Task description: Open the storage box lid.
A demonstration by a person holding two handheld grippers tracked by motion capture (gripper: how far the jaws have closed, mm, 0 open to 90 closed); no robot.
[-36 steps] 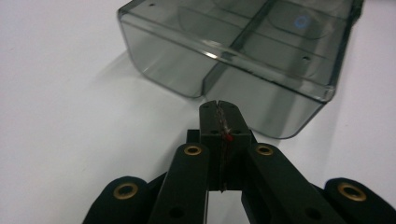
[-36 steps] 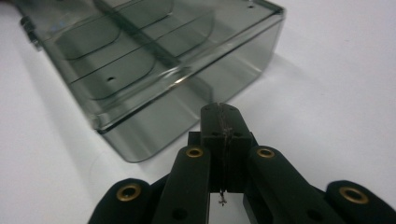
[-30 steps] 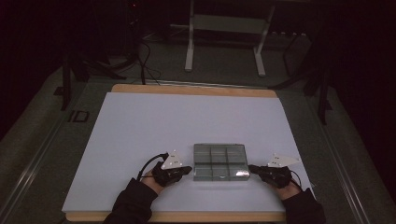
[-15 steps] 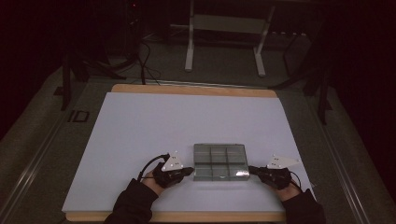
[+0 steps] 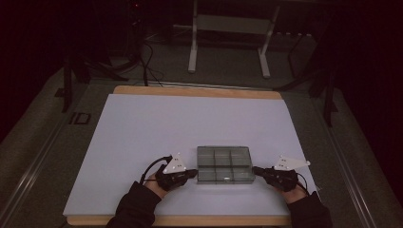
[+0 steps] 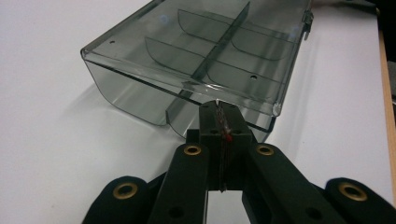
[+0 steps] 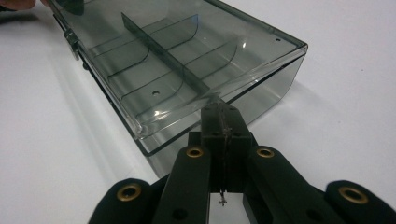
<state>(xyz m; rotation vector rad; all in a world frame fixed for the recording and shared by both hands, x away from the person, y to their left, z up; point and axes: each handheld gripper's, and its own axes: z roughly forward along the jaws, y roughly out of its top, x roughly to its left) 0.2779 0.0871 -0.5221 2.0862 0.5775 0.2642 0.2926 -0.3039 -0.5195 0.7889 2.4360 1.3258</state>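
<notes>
Down near the front edge of the white-topped bench (image 5: 142, 137) sits a smoky grey transparent plastic organiser box (image 5: 224, 164), rectangular, with a closed clear lid and inner dividers that split it into six compartments. It lies flat on the bench, slightly right of centre in the high view.

The left gripper (image 5: 190, 174), held in a hand (image 5: 159, 182) with a dark sleeve, meets the left end of the box. In the left gripper view the left gripper (image 6: 219, 119) has its two black jaws pressed together with no gap between them, their tip touching the near edge of the lid of the box (image 6: 205, 60); whether any lip of the lid is pinched between them cannot be told.

The right gripper (image 5: 257, 170) meets the opposite, right end of the box. In the right gripper view the right gripper (image 7: 219, 114) likewise shows its jaws drawn fully together, the tip against the lid edge of the box (image 7: 177, 60), which appears slightly raised above the box wall at that end. A small metal latch (image 7: 71, 41) shows on one long side of the box.

A black cable (image 5: 152, 166) loops from the left gripper across the bench.
</notes>
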